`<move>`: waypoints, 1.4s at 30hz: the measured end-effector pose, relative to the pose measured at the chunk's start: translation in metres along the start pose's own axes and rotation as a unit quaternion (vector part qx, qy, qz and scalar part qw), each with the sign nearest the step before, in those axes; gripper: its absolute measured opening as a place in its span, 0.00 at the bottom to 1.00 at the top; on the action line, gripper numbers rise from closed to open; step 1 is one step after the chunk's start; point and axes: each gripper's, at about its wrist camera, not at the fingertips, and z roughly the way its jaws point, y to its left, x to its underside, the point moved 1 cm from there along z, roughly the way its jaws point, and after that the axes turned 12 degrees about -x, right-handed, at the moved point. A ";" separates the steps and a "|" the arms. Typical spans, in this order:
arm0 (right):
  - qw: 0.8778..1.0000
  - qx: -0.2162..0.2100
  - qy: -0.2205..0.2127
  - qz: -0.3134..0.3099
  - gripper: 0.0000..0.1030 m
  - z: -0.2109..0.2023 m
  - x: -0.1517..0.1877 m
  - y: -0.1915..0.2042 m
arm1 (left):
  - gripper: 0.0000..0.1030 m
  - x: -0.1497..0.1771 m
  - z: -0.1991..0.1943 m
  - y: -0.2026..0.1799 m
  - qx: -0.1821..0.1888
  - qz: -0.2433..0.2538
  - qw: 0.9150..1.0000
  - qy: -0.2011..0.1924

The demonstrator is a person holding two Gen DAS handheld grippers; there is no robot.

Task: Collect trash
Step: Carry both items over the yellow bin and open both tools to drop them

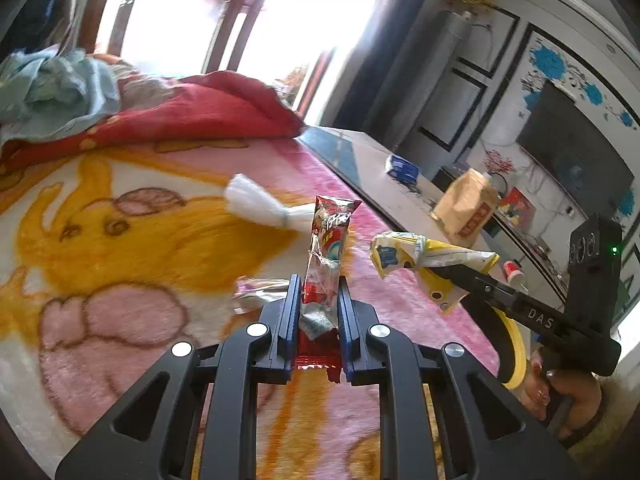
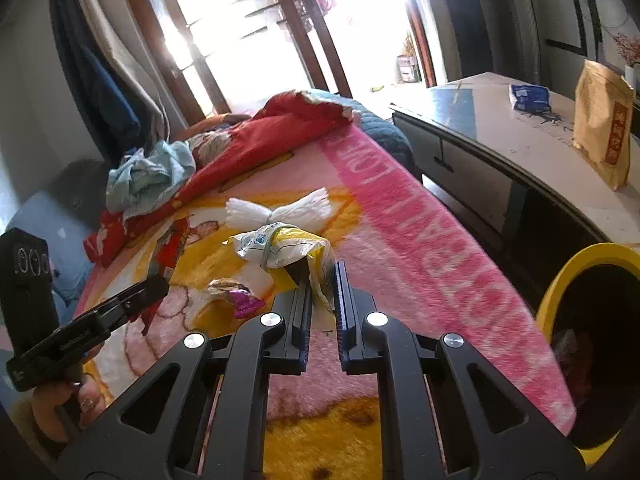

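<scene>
My left gripper (image 1: 319, 286) is shut on a red and clear snack wrapper (image 1: 329, 236), held upright above the pink cartoon blanket (image 1: 120, 240). My right gripper (image 2: 323, 276) is shut on a crumpled yellow and white wrapper (image 2: 280, 246), seen at the right in the left wrist view (image 1: 420, 254). A crumpled pink foil wrapper (image 2: 240, 300) lies on the blanket just left of the right gripper's fingers; it also shows in the left wrist view (image 1: 260, 290). A white tied tissue bundle (image 2: 280, 210) lies farther back on the blanket.
A yellow-rimmed bin (image 2: 592, 344) stands at the right beside the bed. A table (image 2: 500, 136) holds a tan paper bag (image 2: 604, 128) and a blue packet (image 2: 530, 98). A red quilt (image 2: 280, 132) and light blue cloth (image 2: 148, 176) lie piled at the far end.
</scene>
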 end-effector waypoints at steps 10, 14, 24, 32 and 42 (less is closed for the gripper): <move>0.999 0.038 -0.025 0.020 0.06 -0.041 0.001 -0.032 | 0.16 -0.002 -0.001 -0.046 0.037 0.039 0.999 -0.003; 0.997 0.057 -0.033 0.035 0.06 -0.057 0.003 -0.048 | 0.16 -0.001 0.002 -0.063 0.051 0.054 0.997 -0.001; 0.991 0.102 -0.060 0.064 0.06 -0.097 0.006 -0.084 | 0.16 0.002 0.010 -0.103 0.083 0.091 0.992 0.004; 0.985 0.128 -0.076 0.087 0.06 -0.124 0.013 -0.107 | 0.16 0.005 0.017 -0.133 0.106 0.117 0.987 0.006; 0.976 0.162 -0.092 0.113 0.06 -0.153 0.024 -0.128 | 0.16 0.018 0.021 -0.169 0.134 0.153 0.979 0.014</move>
